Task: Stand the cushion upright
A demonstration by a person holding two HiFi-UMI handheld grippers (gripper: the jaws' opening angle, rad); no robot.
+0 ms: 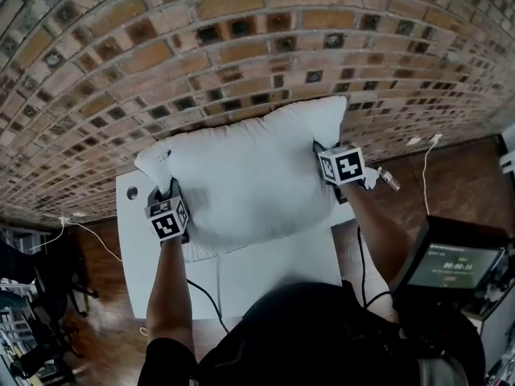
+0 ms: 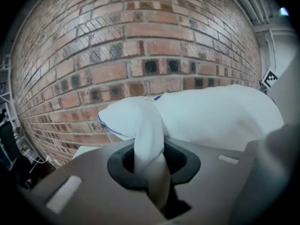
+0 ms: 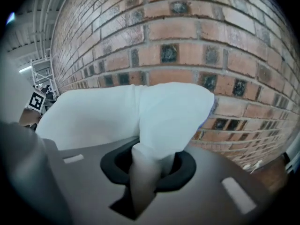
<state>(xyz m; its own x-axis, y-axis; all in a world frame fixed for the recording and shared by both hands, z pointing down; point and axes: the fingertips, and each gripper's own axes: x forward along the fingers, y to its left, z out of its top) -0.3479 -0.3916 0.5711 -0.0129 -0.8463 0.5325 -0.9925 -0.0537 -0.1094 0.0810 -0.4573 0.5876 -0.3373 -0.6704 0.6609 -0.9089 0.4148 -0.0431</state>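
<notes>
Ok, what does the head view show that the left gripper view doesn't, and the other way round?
Head view only: the person's forearms and the screen at lower right. Left gripper view only: the left claw shut on a pinched fold at the corner of the cushion. Both: the white cushion and the brick wall behind it.

The cushion (image 1: 249, 175) is soft matt cloth — the wall (image 1: 241, 39) rough brick, the table (image 1: 273, 272) smooth white.

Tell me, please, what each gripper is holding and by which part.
Both pinch the white cushion: left gripper near its left corner, right gripper near its right corner.
</notes>
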